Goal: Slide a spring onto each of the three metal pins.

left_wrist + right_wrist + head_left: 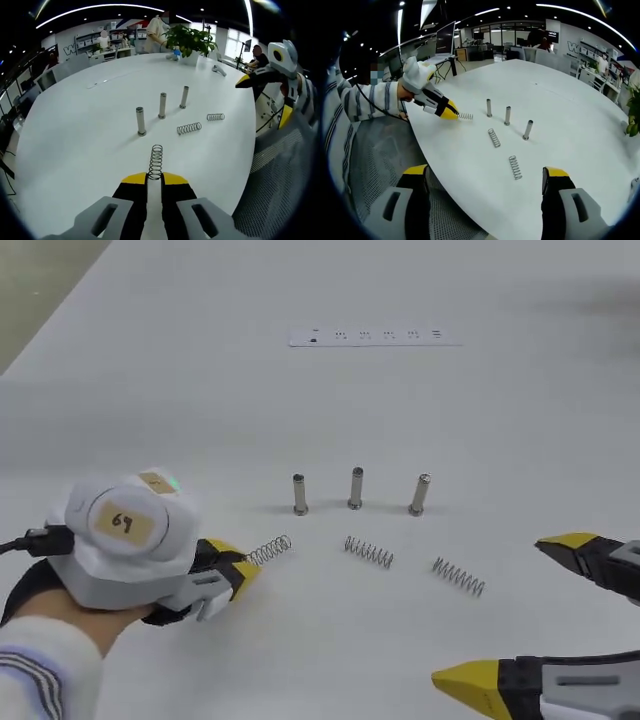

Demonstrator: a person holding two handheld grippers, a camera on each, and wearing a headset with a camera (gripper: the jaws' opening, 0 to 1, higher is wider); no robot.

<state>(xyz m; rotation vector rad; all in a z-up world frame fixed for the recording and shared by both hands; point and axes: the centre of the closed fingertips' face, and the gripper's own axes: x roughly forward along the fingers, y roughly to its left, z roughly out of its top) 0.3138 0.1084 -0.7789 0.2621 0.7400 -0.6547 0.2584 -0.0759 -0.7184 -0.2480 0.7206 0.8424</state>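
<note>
Your white table (330, 400) spreads out flat ahead of both claws and carries everything. Your right gripper (484, 172) hangs wide open and empty at the table's near edge. Your left gripper (155, 176) has its yellow tips drawn almost together on the near end of the held spring (156, 161), which pokes straight out ahead of the jaws with its coils lying on the table. Just beyond that spring's free end, a little to the left, stands the nearest pin (140, 121), with the middle pin (162, 105) and the far pin (184, 97) in a row behind it. The pins look stiff and smooth, yet they are slim and upright, so a sideways knock could likely tip one; bring each spring down over the top instead of against the side. They are short grey metal posts, each with a slightly wider foot. The springs will probably be very light, springy and quick to roll or flick away. Take one by a few end coils, gently, so the bore stays open and the free end leads. The middle spring (189, 128) lies ahead and right of your left claw, and the third spring (515, 167) lies straight ahead of the open right jaws; both are thin, open-coiled wire, lying flat.
</note>
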